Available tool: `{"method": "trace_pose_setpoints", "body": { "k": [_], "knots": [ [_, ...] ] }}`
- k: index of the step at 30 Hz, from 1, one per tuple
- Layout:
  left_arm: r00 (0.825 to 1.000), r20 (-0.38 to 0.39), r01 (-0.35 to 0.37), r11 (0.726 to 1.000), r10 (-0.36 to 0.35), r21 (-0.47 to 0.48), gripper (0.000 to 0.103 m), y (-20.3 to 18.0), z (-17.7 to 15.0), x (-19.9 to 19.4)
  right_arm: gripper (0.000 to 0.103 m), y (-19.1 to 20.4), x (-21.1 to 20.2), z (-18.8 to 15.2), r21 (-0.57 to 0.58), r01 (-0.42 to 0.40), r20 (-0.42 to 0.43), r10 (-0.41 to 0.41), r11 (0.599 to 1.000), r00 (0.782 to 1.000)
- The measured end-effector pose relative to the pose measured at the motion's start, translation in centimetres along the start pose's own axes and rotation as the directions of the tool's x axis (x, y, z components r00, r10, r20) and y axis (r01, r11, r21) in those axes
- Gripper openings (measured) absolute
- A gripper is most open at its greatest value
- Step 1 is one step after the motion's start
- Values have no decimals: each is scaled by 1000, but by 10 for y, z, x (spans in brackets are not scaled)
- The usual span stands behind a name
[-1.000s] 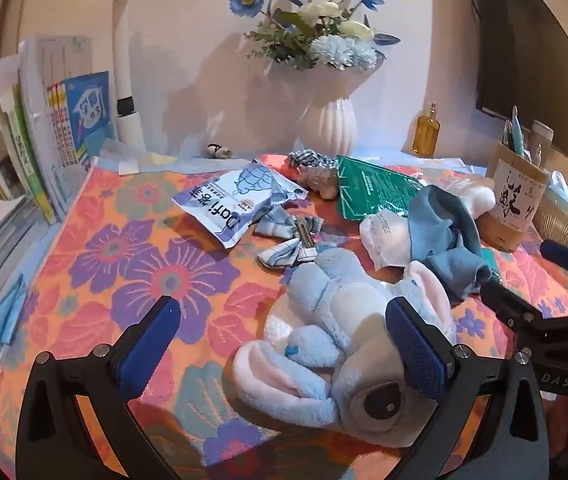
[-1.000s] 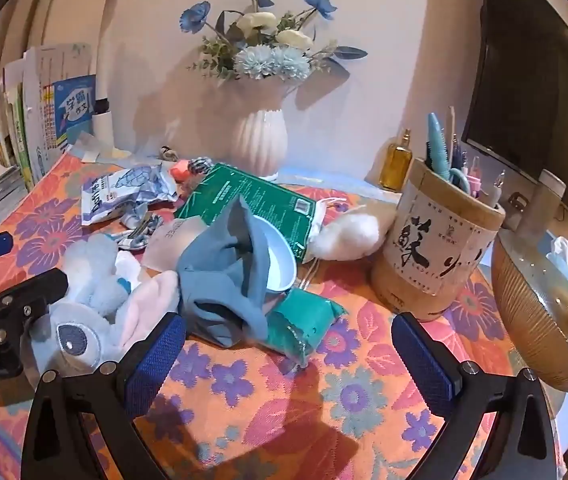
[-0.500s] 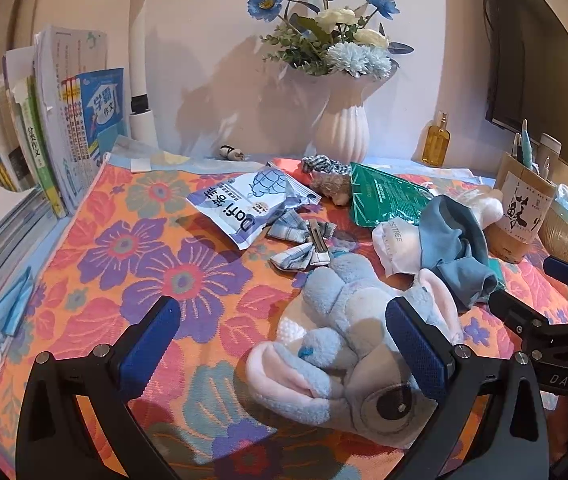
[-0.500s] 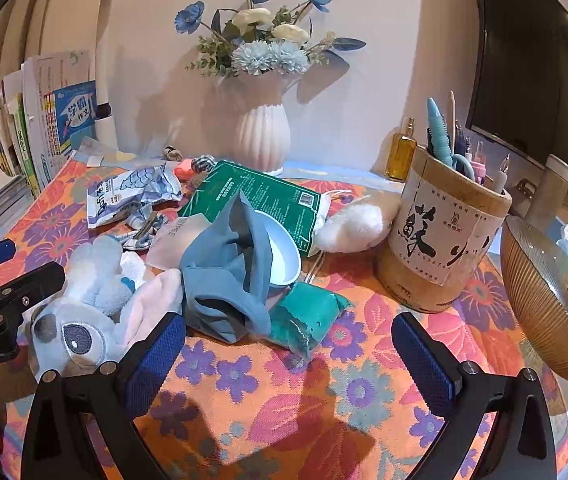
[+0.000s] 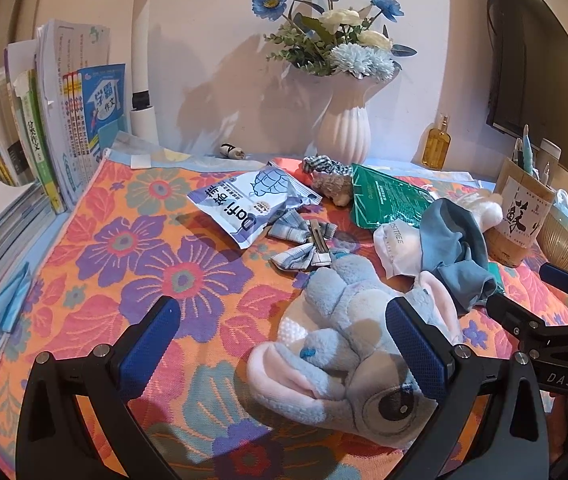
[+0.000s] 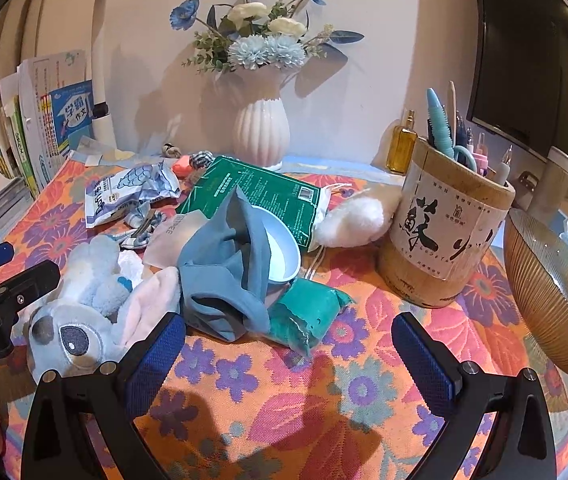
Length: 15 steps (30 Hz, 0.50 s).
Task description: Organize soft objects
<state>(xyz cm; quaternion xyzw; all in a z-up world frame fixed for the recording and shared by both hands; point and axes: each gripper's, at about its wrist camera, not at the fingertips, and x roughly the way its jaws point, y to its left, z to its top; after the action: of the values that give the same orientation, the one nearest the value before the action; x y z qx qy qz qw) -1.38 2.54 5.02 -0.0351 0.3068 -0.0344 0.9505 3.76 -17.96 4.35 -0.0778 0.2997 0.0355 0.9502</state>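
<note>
A blue and pink plush toy [image 5: 348, 344] [image 6: 91, 304] lies on its side on the floral cloth [image 5: 131, 256]. My left gripper [image 5: 284, 344] is open above the cloth, its right pad in front of the plush. A grey-blue cloth [image 6: 227, 264] [image 5: 456, 248] drapes over a white bowl [image 6: 279, 248]. A white fluffy toy [image 6: 356, 220] lies beside the pen holder. Plaid hair bows [image 5: 304, 244] and a teal pouch [image 6: 308, 312] lie nearby. My right gripper [image 6: 288, 348] is open over bare cloth, just in front of the teal pouch.
A white vase with flowers [image 5: 344, 132] stands at the back. A bamboo pen holder [image 6: 444, 240], an amber glass bowl [image 6: 556, 300] and an oil bottle [image 6: 402, 148] are on the right. Books [image 5: 43, 128] and a lamp post [image 5: 141, 80] stand left. A green packet [image 6: 259, 196] and a snack bag [image 5: 243, 208] lie mid-table.
Both grippers have drawn back and risen a little, so the table objects sit slightly farther off. Both stay open; nothing on the cloth has moved.
</note>
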Motion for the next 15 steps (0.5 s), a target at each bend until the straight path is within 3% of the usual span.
{"method": "trace_pose_setpoints", "body": {
  "k": [15],
  "knots": [
    [1000,-2,3,1000,-3,-1,102,-1,0,1,103,4,-1,-1,-42,31,5,-30,999,1000]
  ]
}}
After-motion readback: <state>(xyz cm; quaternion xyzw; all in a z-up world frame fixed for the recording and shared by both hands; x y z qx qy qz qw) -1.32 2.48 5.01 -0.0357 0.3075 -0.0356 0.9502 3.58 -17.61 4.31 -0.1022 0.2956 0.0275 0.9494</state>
